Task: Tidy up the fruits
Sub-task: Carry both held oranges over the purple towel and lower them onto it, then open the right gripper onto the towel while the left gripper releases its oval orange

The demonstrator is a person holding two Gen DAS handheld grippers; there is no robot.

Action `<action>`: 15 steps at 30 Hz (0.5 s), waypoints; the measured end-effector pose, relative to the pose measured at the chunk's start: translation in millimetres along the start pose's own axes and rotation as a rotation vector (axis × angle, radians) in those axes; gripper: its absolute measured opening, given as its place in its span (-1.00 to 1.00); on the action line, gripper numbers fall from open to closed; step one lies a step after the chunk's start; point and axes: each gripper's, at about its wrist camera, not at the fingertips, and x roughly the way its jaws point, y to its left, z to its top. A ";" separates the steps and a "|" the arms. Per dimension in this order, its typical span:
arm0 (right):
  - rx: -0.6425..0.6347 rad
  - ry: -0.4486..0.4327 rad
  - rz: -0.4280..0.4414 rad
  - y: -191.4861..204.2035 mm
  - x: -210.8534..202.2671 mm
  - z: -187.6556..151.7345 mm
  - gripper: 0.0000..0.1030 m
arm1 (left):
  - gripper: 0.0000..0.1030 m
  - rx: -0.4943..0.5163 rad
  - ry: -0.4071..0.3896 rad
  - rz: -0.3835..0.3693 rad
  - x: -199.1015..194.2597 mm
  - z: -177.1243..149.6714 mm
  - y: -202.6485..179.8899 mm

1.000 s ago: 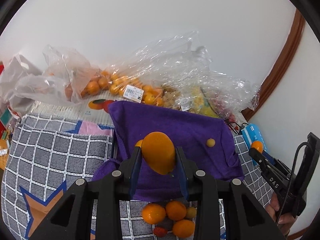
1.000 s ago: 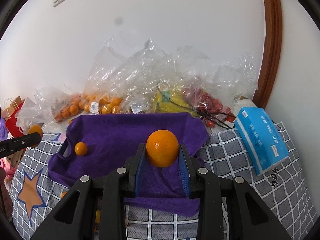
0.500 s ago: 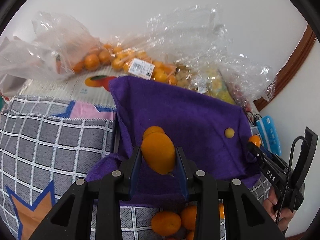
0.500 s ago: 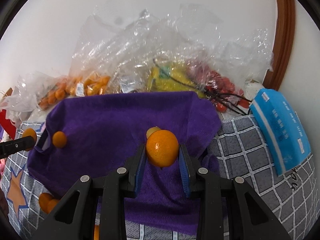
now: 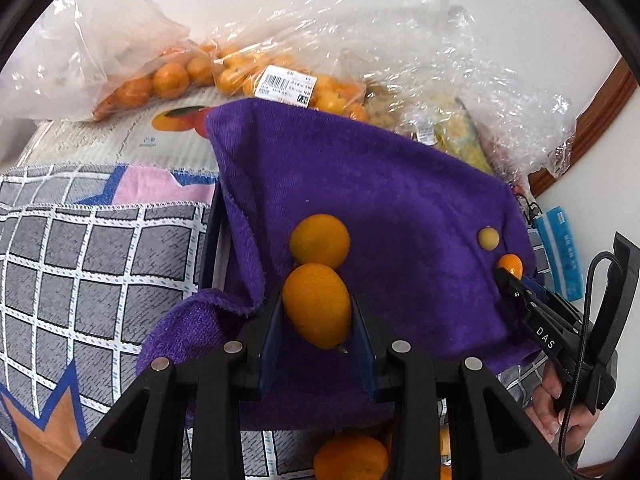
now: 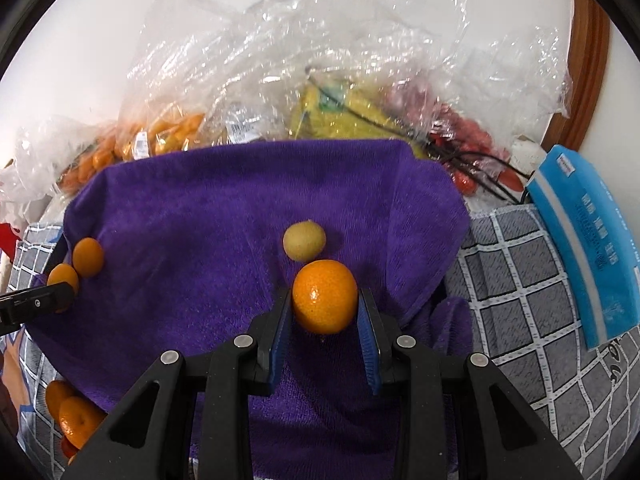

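- While both tongs are hanging over the purple towel (image 5: 380,184), each is clamping one fruit: the left gripper (image 5: 318,322) is holding an oval orange fruit (image 5: 317,305) in the lower centre of its view, and the right gripper (image 6: 325,312) is holding a round mandarin (image 6: 325,296) in the lower centre of its own.
- Directly above the oval fruit in the left view, an orange already on the towel (image 5: 319,241) is lying so close that the two seem to be touching or nearly so; whether they touch cannot be told.
- The oval fruit's long axis is running from upper left to lower right between the blue pads, so it is sticking out above them.
- In the right view, a pale yellow fruit (image 6: 304,240) is sitting on the towel just above the mandarin, again very close.
- Judging from this, setting each fruit down is calling for a spot clear of its neighbour, or a gentle release beside it, since a nudge could roll the resting fruit.
- Each hand is nearer its own resting fruit; the two pairs are lying well apart across the towel.
- The left view alone is showing a person's hand (image 5: 554,404) on the right tool and the barcode-labelled bag of oranges (image 5: 280,84).
- The right view alone is showing the blue packet (image 6: 588,244) on the checked cloth (image 6: 520,300) and the loose oranges (image 6: 74,416) at lower left.
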 end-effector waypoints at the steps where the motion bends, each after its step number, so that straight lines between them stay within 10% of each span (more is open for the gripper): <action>1: 0.001 -0.003 -0.001 0.3 0.9 -0.2 -0.37 | -0.38 -0.002 0.004 -0.003 1.4 -0.2 0.3; 15: -0.008 -0.028 0.001 3.0 -21.5 3.4 -0.01 | -0.33 0.006 0.009 0.006 -2.1 -1.5 -3.7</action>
